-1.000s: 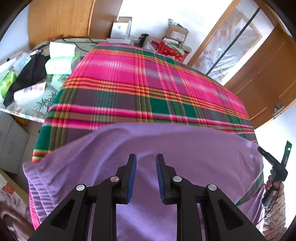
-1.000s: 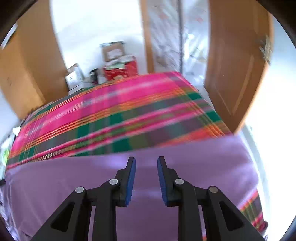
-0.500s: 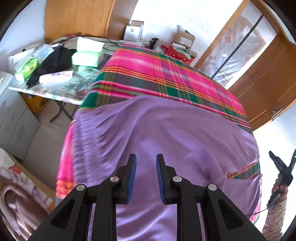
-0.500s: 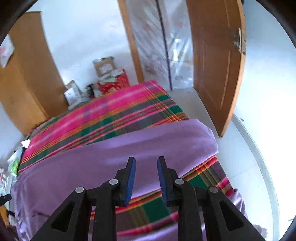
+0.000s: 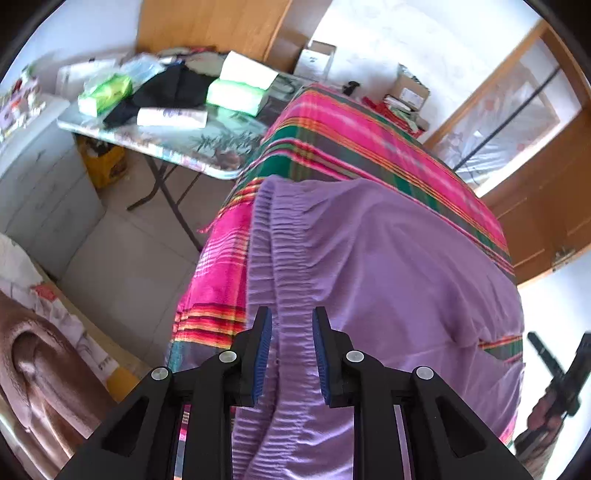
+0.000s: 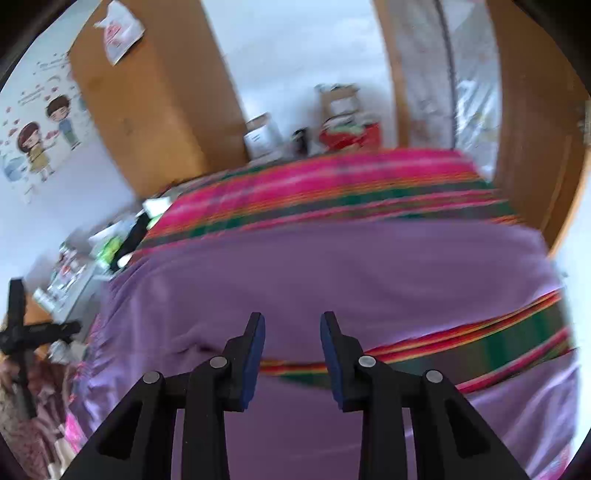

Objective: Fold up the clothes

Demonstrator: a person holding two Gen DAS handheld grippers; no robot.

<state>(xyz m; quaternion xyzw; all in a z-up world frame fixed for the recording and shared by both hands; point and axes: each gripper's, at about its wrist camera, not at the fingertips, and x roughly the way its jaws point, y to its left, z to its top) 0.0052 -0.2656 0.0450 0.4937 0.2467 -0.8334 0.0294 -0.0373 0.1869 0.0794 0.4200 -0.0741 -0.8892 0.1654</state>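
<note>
The left gripper hangs with its jaws apart astride the ribbed waistband of purple trousers spread on a plaid bed, likely lined up to pinch that edge, while the right gripper hovers released over the crotch gap, floor open leftward.

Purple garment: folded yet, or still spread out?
Spread. The purple garment lies flat across the plaid blanket, ribbed waistband draping over the edge; no completed fold visible.

No readable text anywhere; box labels and wall sheet too blurred
</note>
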